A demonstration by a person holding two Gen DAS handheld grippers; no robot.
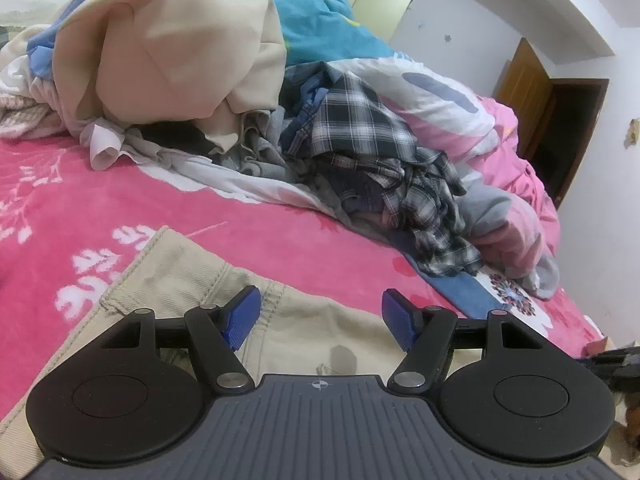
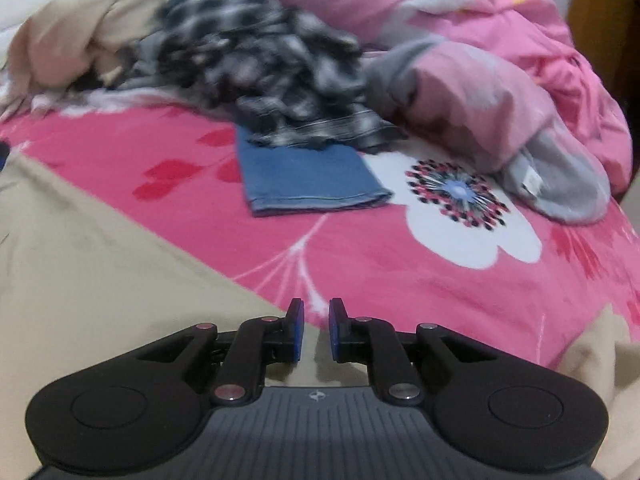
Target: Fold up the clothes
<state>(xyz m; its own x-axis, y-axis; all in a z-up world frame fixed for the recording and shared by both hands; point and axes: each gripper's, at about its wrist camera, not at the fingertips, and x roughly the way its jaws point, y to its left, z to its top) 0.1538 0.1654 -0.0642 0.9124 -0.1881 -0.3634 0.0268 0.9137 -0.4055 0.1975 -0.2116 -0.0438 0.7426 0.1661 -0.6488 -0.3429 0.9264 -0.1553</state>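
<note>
The pink floral bedspread point(image 1: 120, 208) carries a far heap of clothes topped by a plaid shirt point(image 1: 360, 120), with khaki trousers point(image 1: 192, 276) spread flat at the near edge. The left gripper point(image 1: 320, 320) hovers above the trousers' waistband, blue pads wide apart and empty. The right gripper point(image 2: 316, 330) is nearly closed — a slim gap remains, nothing visibly pinched — over the trousers' edge.

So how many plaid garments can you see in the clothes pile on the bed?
1: a crumpled black-and-white plaid shirt in the middle of the pile, between the beige cloth and the pink quilt. Others may be buried underneath.
</note>
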